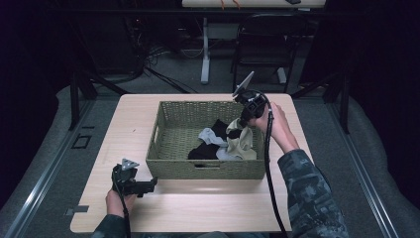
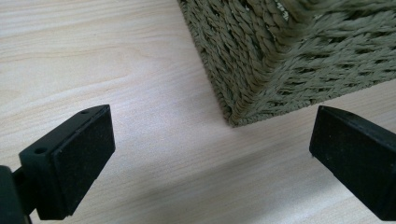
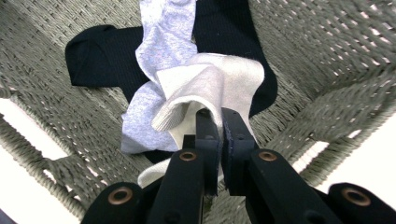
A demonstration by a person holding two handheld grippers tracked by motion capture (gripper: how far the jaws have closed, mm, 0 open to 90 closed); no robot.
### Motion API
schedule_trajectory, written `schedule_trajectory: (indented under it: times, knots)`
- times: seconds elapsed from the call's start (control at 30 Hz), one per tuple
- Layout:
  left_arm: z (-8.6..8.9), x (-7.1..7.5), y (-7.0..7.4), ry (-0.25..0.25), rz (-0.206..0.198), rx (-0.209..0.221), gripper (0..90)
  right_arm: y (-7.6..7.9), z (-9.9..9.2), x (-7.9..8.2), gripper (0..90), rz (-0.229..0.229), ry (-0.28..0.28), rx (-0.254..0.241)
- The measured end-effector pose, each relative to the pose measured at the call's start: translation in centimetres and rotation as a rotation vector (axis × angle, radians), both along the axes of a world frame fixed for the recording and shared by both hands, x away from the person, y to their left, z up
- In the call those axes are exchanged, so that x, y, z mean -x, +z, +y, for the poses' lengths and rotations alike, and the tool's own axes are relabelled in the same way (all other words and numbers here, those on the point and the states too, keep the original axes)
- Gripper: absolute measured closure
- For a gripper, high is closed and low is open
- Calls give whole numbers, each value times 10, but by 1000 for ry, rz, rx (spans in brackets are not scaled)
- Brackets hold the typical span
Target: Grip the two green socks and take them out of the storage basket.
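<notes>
Right hand-held gripper (image 3: 219, 126) pinches the cream sock (image 3: 210, 88) (over the basket (image 3: 327, 56)).

Socks (image 1: 223, 141) in basket (image 1: 171, 148) on table (image 1: 198, 208)

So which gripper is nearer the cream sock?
Right. The right gripper is shut on the cream sock above the basket; the left gripper rests on the table outside its near corner.

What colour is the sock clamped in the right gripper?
Cream-white sock, clearest in the right gripper view.
</notes>
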State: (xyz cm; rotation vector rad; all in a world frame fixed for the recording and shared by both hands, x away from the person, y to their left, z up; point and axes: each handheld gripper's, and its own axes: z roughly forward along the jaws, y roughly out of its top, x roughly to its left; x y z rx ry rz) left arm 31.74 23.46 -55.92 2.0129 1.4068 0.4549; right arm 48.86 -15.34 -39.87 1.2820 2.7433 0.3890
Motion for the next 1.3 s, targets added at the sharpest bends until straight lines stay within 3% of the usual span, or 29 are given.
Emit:
schedule_trajectory:
  times: [0.27, 0.47, 1.3]
  knots:
    - [0, 0, 0, -1, -1, 4, 1, 16, 0, 0, 870, -29, 5, -16]
    - [0, 0, 0, -1, -2, 5, 1, 28, -1, -1, 870, -36, 10, 1]
    - [0, 0, 0, -2, 0, 8, 1, 74, -15, -5, 868, -28, -17, 13]
